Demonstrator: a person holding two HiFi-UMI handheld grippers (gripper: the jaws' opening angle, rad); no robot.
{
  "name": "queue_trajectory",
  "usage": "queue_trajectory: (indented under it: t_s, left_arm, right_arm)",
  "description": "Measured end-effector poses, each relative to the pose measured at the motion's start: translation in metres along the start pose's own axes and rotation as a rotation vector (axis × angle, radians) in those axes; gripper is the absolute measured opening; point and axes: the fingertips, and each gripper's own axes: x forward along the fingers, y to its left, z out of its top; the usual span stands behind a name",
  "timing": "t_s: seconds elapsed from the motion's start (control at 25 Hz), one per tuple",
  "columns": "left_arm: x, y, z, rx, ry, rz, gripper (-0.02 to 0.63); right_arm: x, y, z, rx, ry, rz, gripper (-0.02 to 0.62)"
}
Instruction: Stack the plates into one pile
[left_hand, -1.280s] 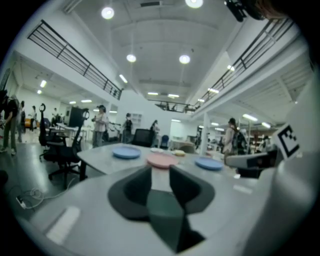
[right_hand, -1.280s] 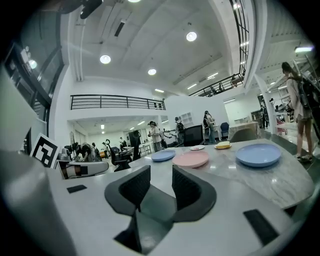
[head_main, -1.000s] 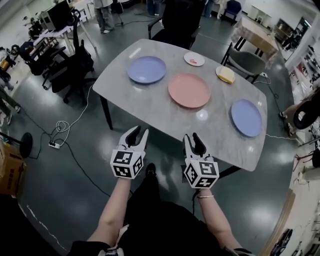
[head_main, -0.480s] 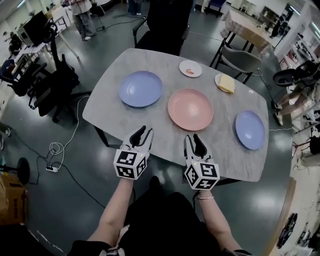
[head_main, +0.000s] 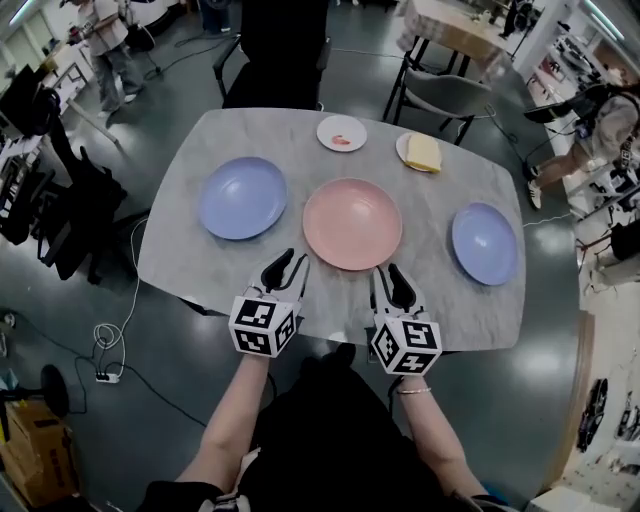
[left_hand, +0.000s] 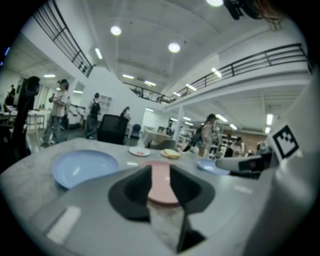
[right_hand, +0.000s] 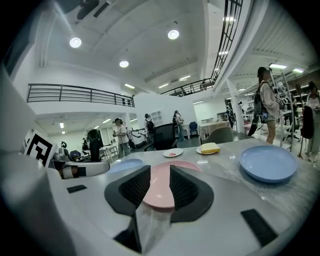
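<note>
Grey marble-look table (head_main: 430, 215) fills the middle of the head view, standing on a shiny dark floor (head_main: 160, 410). A black chair (head_main: 275, 60) is tucked in at its far side, top centre, with a grey chair (head_main: 440, 98) just right of that. There's a black office chair (head_main: 75, 215) off the table's left edge. A white cable (head_main: 110, 335) lies coiled on the floor at lower left, and a cardboard box (head_main: 25, 465) sits in the bottom-left corner. A yellow block (head_main: 423, 152) is up toward the table's far side. A person (head_main: 105, 40) stands at upper left.

Tabletop (head_main: 430, 215): was grey marble.
L side: blue plate (head_main: 243, 197) lay.
Ctr: pink plate (head_main: 352, 223), nr near edge.
R side: 2nd blue plate (head_main: 484, 243).
Far edge: small white plate (head_main: 341, 133), yellow-topped plate (head_main: 420, 152).
</note>
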Motion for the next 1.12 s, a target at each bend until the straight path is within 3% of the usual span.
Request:
queue_trajectory:
  t_s: [0.32,0.52,0.72,1.12]
  left_arm:
    - [0.069,-0.059,0.027,0.06,0.045,-0.167,0.104]
    - [0.118,-0.117,0.032,0.099,0.104,-0.31,0.104]
    - [0.168,-0.171,0.032,0.13,0.144,-0.402,0.104]
    - [0.253,-0.246,0.007,0.131,0.245,-0.495,0.123]
  right_arm:
    - [-0.022,-0.077,0.018,0.066,-0.025,-0.178,0.112]
    - [-0.065,-0.145,0.016,0.145,-0.05,-0.371,0.112]
    - [-0.095,-0.208,0.014,0.196,-0.066,-0.51,0.112]
    - [-0.124,-0.302,-0.002,0.274,-0.059,-0.673,0.112]
